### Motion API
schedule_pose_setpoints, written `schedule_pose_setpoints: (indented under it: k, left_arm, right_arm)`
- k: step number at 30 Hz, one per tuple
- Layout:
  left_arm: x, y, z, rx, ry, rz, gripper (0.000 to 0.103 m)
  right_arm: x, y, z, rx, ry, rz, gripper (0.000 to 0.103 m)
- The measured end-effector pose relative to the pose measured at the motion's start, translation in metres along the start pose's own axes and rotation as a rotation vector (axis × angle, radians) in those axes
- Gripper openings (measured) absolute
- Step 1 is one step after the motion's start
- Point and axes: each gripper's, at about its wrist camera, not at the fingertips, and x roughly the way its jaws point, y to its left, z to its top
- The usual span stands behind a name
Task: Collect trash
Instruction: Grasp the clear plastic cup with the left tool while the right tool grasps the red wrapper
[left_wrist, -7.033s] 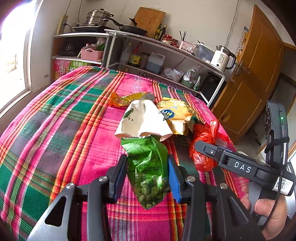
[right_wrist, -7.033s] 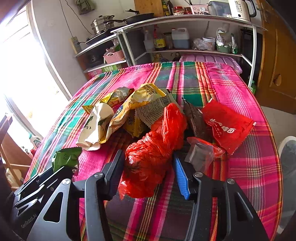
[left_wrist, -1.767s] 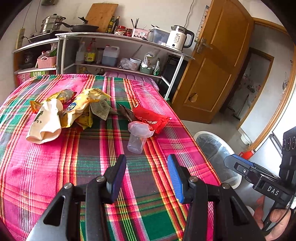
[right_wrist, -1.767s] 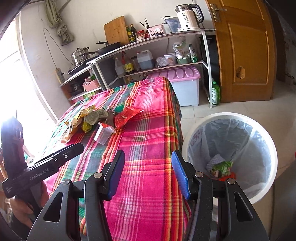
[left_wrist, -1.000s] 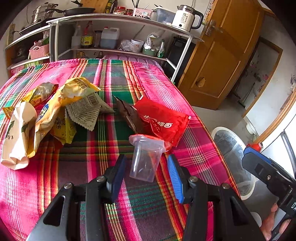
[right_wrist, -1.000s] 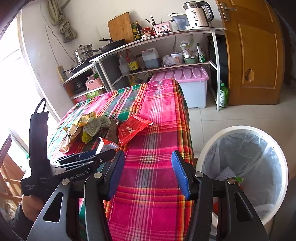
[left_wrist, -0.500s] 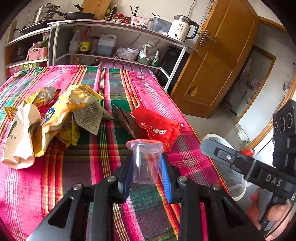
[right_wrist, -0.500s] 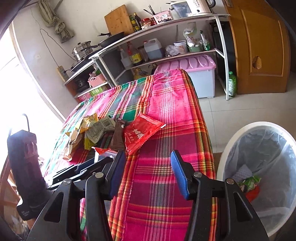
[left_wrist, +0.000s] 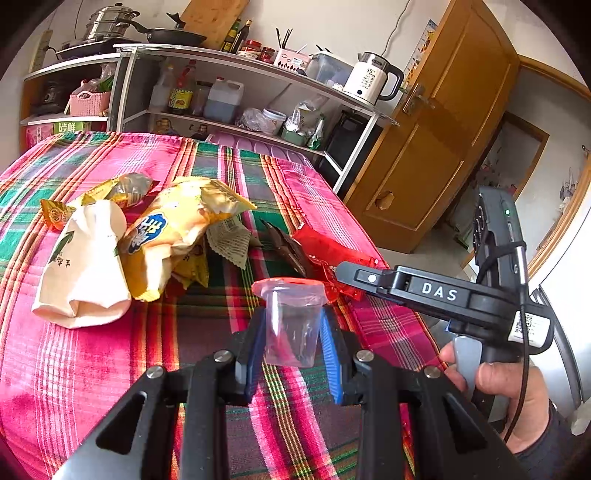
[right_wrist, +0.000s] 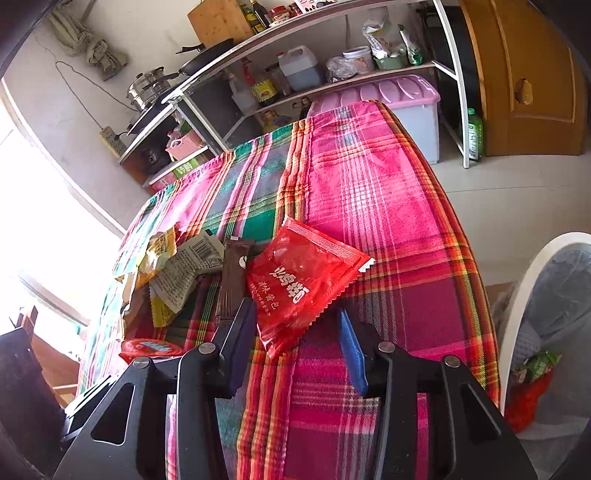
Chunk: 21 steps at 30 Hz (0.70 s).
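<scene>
My left gripper (left_wrist: 291, 334) is shut on a clear plastic cup (left_wrist: 291, 325) with a red rim, held just above the plaid tablecloth (left_wrist: 92, 369). My right gripper (right_wrist: 295, 325) hangs over the lower corner of a red sauce packet (right_wrist: 299, 280). Its jaws are closing with that corner between them, and the blue pad stands clear of the packet. A brown wrapper (right_wrist: 232, 280) lies beside the packet. Farther left sit yellow snack bags (left_wrist: 166, 236) and a white paper bag (left_wrist: 85, 266). The cup's red rim (right_wrist: 147, 349) shows at the lower left of the right wrist view.
A white trash bin (right_wrist: 517, 295) stands on the floor off the table's right edge, with a green packet (right_wrist: 537, 365) and red plastic inside. Behind the table is a metal shelf rack (left_wrist: 236, 62) with bottles and a kettle. A wooden door (left_wrist: 443, 147) is at the right.
My left gripper has closed on the clear cup and raised it a little. My right gripper has come down and in toward the red packet, and its jaws have narrowed.
</scene>
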Motion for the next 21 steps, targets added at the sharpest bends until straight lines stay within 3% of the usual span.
schedule_pose_setpoints:
  k: [4, 9, 21]
  left_arm:
    - [0.0, 0.007, 0.0, -0.019, 0.001, -0.017, 0.03]
    - [0.0, 0.011, 0.0, -0.025, 0.004, -0.03, 0.03]
    - [-0.006, -0.004, -0.006, 0.012, 0.0, 0.015, 0.03]
  right_arm:
    - [0.006, 0.003, 0.003, -0.018, -0.011, -0.033, 0.022]
    - [0.003, 0.002, 0.004, -0.035, -0.029, -0.043, 0.009]
    - [-0.042, 0.003, -0.014, -0.065, -0.101, -0.022, 0.003]
